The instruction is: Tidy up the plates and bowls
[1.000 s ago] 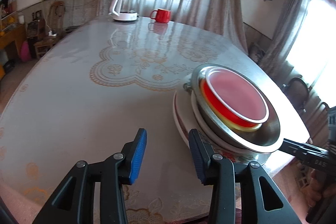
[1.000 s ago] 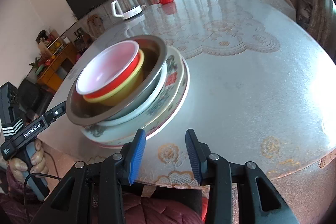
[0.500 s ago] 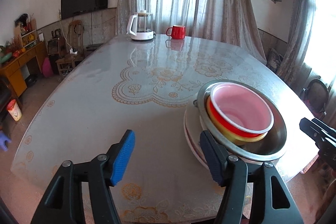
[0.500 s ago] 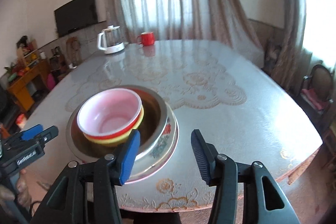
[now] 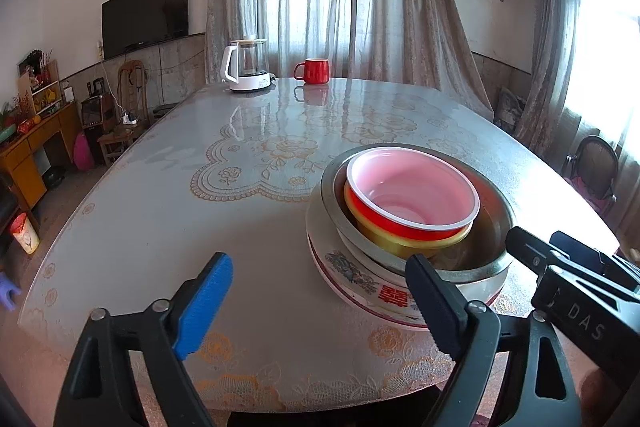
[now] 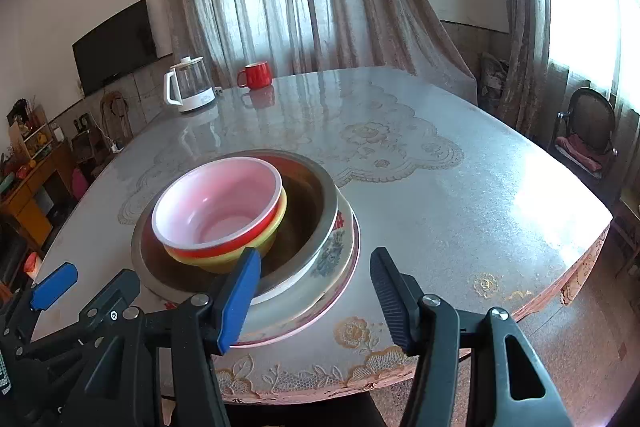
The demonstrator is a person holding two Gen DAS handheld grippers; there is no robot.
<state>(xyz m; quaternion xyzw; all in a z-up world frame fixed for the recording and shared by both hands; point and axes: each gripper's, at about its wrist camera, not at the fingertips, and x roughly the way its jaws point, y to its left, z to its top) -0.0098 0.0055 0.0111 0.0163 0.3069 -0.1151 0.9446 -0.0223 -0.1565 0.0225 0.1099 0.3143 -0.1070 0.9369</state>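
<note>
A stack stands near the table's front edge: a red bowl with a pink inside (image 5: 412,193) (image 6: 218,207) in a yellow bowl (image 5: 400,241) (image 6: 224,261), in a steel bowl (image 5: 480,247) (image 6: 308,207), on a patterned plate (image 5: 360,279) (image 6: 340,247). My left gripper (image 5: 320,303) is open and empty, held off the front edge to the left of the stack. My right gripper (image 6: 312,295) is open and empty, in front of the stack's right side. Each gripper shows in the other's view.
A glass kettle (image 5: 246,69) (image 6: 188,89) and a red mug (image 5: 314,71) (image 6: 256,75) stand at the table's far side. A chair (image 6: 586,131) is to the right. A sideboard (image 5: 28,151) is on the left.
Both grippers have pulled back and up from the stack and opened wider. The stack has stayed put.
</note>
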